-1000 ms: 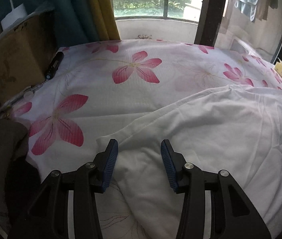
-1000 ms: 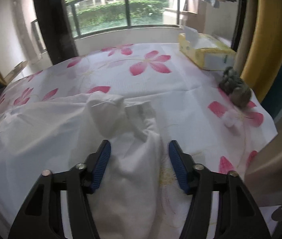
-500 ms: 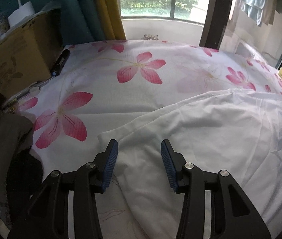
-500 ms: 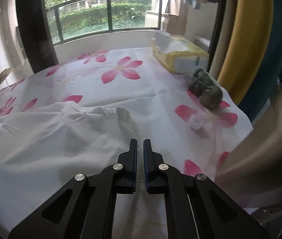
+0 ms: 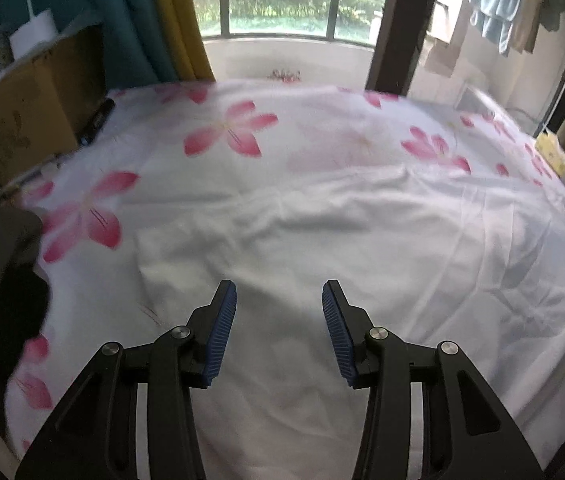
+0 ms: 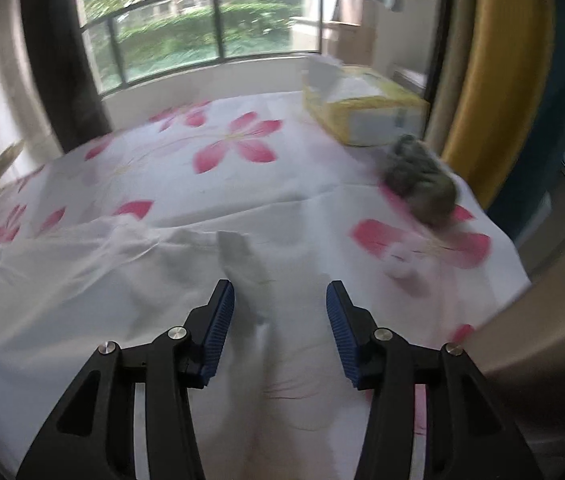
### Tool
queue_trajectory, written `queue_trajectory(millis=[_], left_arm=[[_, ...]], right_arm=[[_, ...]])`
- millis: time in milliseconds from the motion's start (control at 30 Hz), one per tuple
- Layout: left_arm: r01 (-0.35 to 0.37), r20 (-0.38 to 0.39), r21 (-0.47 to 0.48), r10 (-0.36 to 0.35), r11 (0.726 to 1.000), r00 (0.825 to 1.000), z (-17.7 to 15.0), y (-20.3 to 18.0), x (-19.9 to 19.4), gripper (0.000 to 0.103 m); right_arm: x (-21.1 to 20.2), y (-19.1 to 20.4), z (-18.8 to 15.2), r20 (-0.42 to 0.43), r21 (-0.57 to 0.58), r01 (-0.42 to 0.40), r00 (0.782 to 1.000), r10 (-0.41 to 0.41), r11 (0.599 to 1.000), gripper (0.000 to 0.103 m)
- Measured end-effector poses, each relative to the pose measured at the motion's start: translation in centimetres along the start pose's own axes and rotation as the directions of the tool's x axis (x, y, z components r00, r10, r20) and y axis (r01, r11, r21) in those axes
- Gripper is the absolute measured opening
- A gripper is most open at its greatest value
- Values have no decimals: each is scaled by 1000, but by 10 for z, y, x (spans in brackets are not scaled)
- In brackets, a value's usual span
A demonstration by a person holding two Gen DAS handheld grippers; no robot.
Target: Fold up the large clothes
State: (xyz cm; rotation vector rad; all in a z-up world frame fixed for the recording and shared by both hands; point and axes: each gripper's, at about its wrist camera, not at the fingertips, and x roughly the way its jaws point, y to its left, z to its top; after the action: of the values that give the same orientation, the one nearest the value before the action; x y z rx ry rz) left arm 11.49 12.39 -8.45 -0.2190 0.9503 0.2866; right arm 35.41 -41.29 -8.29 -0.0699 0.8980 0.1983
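Far left in the left wrist view, a cardboard box (image 5: 22,120) w/ a dark torch-like item (image 5: 96,120) beside it is seen at the edge of the flowered sheet (image 5: 226,136). The white garment (image 5: 382,248) is spread over the near half of that sheet, wrinkled, its left edge lying just ahead-left of the left gripper (image 5: 278,308). The left gripper's jaws are held apart over the cloth w/ nothing pinched between them.

In the right wrist view the same white garment (image 6: 82,280) is seen w/ a small flap or cuff of fabric (image 6: 238,252) raised just ahead of the right gripper (image 6: 280,308). Its jaws have just been opening; cloth lies under and between them but is not pressed by the pads, so nothing is held. Further right a yellow tissue box (image 6: 362,112) and a grey-green bundle (image 6: 418,176) sit near the sheet's edge, well apart from the garment.

Judged step: regrasp for the next fold. Best done if both edges are pinched at matching points, only the top layer is taken, and the cloth is kept taut betw. grippers so the wrinkles are drawn out; the bundle at right should be kept clear of, and the fold laid down square
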Motion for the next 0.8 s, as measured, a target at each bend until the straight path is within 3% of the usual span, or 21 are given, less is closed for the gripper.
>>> queue_trajectory(millis=[233,567,800], left_arm=[[15,2,-19,-15,1000,1000,-11,-3,-6,47],[132,76,56,-136,990,988,-13,-40,-29,47],[200,31,103,-204,974,979,-32,-62,-22,47]], right_arm=[[-15,2,-13,9,-14,-40,999,40,999,47],[-38,24,-34,-12,-62,-105,994,104,993,48],[-60,43,-47,-9,-83,-122,993,122,989,48]])
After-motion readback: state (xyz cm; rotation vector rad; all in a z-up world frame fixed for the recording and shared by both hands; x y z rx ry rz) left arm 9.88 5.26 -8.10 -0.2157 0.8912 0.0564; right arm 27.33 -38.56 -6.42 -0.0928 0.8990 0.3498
